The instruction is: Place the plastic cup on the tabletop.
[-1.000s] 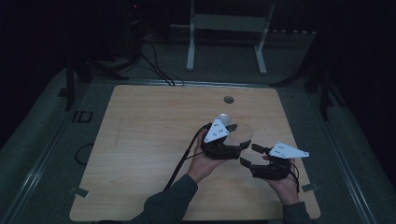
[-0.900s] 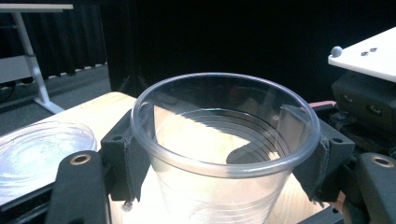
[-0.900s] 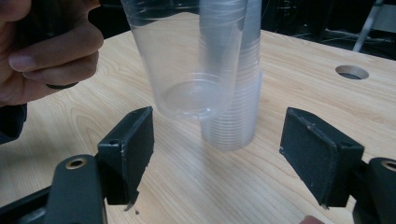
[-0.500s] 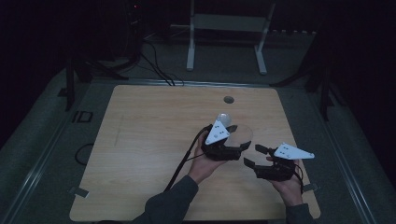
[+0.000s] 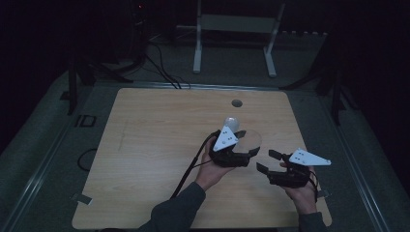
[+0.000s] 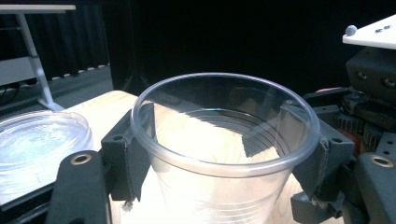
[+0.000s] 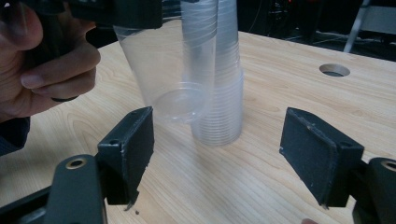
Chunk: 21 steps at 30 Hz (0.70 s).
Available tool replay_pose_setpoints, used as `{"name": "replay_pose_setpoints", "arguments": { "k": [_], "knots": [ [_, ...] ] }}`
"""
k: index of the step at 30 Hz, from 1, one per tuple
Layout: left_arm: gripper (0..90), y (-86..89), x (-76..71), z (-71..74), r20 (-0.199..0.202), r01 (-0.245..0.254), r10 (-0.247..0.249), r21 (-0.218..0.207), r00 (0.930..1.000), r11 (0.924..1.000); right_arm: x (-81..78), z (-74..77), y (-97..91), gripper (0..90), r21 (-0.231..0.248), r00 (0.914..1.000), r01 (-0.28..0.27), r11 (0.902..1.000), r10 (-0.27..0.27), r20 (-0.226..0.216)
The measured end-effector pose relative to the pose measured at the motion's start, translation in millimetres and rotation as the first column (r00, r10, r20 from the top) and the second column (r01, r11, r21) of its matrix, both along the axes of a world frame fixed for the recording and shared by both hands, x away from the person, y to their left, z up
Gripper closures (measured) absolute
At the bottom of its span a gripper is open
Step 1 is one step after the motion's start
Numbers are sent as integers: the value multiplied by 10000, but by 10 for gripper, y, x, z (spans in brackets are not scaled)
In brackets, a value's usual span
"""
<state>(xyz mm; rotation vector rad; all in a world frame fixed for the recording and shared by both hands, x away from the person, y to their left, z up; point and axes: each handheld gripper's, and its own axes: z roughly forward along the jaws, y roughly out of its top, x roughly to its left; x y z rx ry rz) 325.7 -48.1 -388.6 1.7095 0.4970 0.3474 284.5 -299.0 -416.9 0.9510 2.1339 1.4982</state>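
While the left gripper [image 5: 241, 153] hovers above the wooden table [image 5: 145, 145], its fingers [image 6: 128, 156] are partly closed on the wall of a clear plastic cup [image 6: 224, 154], just under the rim, one pad pressing on each side. Seen in the right gripper view, this held cup [image 7: 161, 74] hangs tilted and clear of the table, its base just beside the stack of clear cups [image 7: 219, 84] and nearer to the camera. That stack stands upright on the table, near the middle of the table's right half in the high view, on the near side of the round hole [image 5: 236, 103] in the tabletop. A person's left hand [image 7: 42, 70] grips the left gripper's body. Right of the stack in the high view, the right gripper [image 5: 263, 162] is held above the table, well apart from the cups; its fingers [image 7: 130, 144] stand wide open with nothing between them. Left of the held cup in the left gripper view lies a clear round dish [image 6: 39, 140].
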Motion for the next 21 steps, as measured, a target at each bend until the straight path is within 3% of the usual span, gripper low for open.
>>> {"name": "replay_pose_setpoints", "arguments": {
  "k": [21],
  "knots": [
    [294,-43,4,-43,133,94,-92,-135,9999,9999,1,18,-147,259,284,9990,432,9987,-434,80]
  ]
}}
